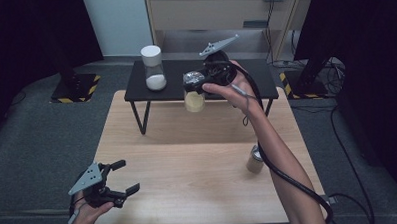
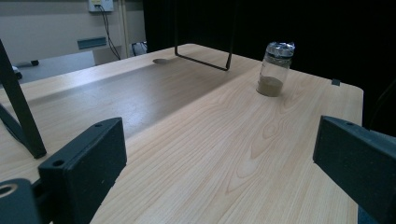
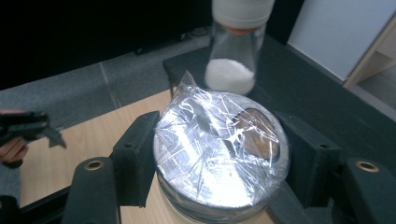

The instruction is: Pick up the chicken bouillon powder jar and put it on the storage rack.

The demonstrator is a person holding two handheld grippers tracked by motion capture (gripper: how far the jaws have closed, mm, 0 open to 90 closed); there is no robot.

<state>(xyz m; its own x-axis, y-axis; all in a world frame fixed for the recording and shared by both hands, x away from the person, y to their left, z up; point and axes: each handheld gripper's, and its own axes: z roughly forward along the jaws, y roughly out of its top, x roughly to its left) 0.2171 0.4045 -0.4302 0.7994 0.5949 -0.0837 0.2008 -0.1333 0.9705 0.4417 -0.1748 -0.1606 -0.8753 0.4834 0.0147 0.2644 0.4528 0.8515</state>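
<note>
My right gripper is shut on a glass jar whose top is covered with crinkled plastic film; pale yellowish powder fills its lower part. I hold it in the air at the front edge of the small black table. A second jar with a white lid and white powder stands on that black table, just beyond the held jar. My left gripper rests open near the wooden table's front left corner, nothing between its jaws. A small film-topped jar of brownish powder stands on the wood at the right.
The black side table stands on thin metal legs on the far part of the wooden table. My right gripper's cable trails along the forearm. Dark curtains and stands with hazard-striped bases flank the area.
</note>
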